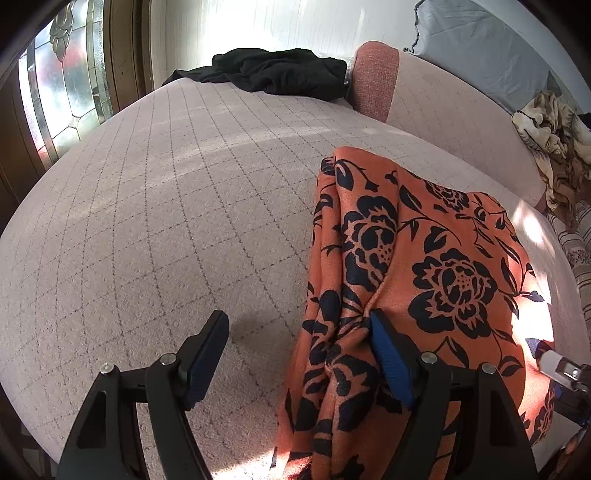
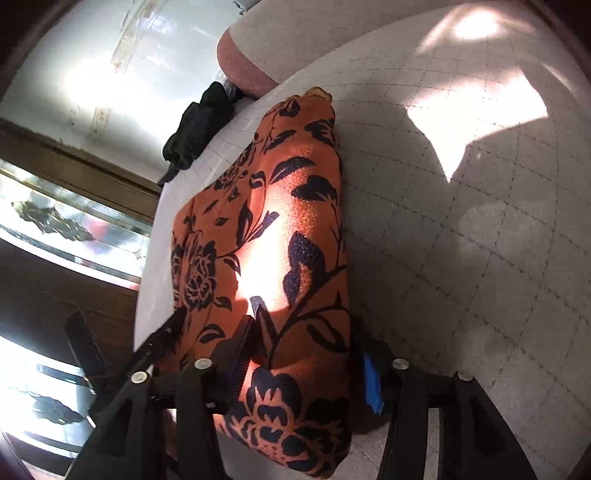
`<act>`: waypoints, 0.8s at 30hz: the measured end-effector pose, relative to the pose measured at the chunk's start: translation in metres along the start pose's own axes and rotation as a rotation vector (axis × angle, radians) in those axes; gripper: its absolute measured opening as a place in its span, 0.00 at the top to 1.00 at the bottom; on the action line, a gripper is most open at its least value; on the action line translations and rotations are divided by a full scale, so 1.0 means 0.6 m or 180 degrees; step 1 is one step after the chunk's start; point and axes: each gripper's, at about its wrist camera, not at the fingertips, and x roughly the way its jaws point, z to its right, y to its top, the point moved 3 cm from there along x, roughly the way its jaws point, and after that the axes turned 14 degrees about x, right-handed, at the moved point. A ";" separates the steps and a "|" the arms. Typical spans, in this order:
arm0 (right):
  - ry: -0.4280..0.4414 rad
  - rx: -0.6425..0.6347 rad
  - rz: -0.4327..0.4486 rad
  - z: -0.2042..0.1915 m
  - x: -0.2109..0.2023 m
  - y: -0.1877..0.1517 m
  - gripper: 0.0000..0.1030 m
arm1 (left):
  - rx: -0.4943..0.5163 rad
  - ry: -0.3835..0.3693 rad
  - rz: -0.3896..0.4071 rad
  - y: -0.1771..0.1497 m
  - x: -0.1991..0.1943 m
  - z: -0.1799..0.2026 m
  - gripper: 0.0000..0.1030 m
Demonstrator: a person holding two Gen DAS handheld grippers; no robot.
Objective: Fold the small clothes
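Garment: orange floral cloth bunched on the quilted bed
Left gripper: released, one pad touching cloth
Right gripper: spread astride the cloth – grip unclear

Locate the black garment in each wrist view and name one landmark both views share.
Left wrist: black garment at top centre, at the bed's far edge beside the pink bolster.
Right wrist: upper left, just below and left of that bolster.
Shared landmark: the bolster's pink end.

Sunlit white wall beside stained-glass window.
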 end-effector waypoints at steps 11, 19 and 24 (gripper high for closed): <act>-0.0201 -0.0345 -0.0015 0.006 0.001 -0.039 0.60 | 0.0069 -0.0081 0.0274 -0.021 -0.108 -0.009 0.27; -0.0179 -0.0598 0.0221 -0.023 -0.059 -0.041 0.39 | 0.0040 -0.0248 -0.0246 -0.066 -0.062 -0.017 0.35; 0.0046 -0.0765 0.0297 -0.076 -0.079 -0.010 0.35 | -0.0218 -0.0397 -0.0170 -0.059 -0.090 -0.039 0.35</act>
